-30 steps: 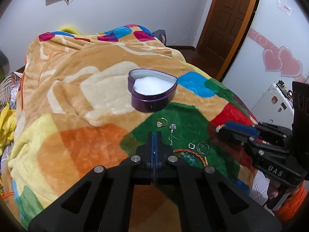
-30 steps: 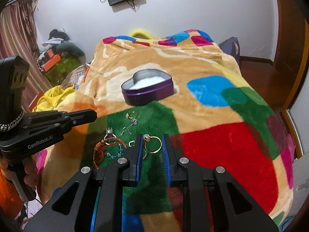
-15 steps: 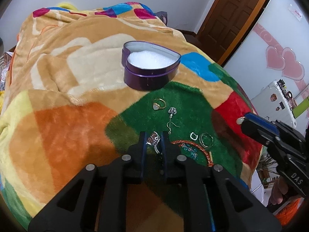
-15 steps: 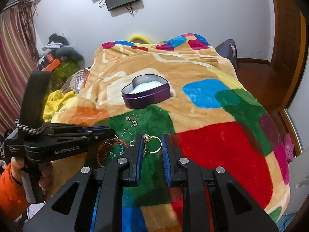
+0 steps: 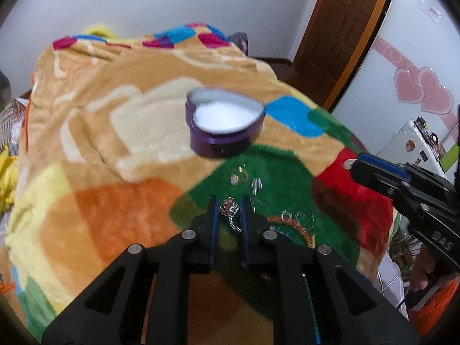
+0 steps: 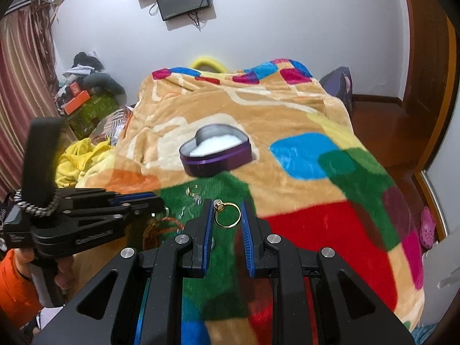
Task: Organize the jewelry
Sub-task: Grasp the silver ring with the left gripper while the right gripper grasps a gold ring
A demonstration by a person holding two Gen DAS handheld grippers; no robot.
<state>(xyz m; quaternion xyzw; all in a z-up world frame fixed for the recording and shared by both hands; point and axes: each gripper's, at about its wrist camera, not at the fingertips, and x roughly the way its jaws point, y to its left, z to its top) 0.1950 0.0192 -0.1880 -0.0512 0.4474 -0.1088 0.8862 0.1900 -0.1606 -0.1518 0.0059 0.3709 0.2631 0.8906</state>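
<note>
Lifted off the blanket (image 5: 120,132) since a second ago, one silver ring (image 5: 230,211) sits clamped in the left claw (image 5: 228,215). Right claw (image 6: 228,215) grips one gold ring (image 6: 227,215). One heart-shaped tin (image 5: 224,126) lies beyond.

Purple heart-shaped tin (image 5: 227,132) with white filling, patchwork blanket (image 5: 115,143) in tan, orange, green, red and blue, gold ring (image 6: 227,215), silver ring (image 5: 230,210), black tools with blue pads (image 6: 247,230)
</note>
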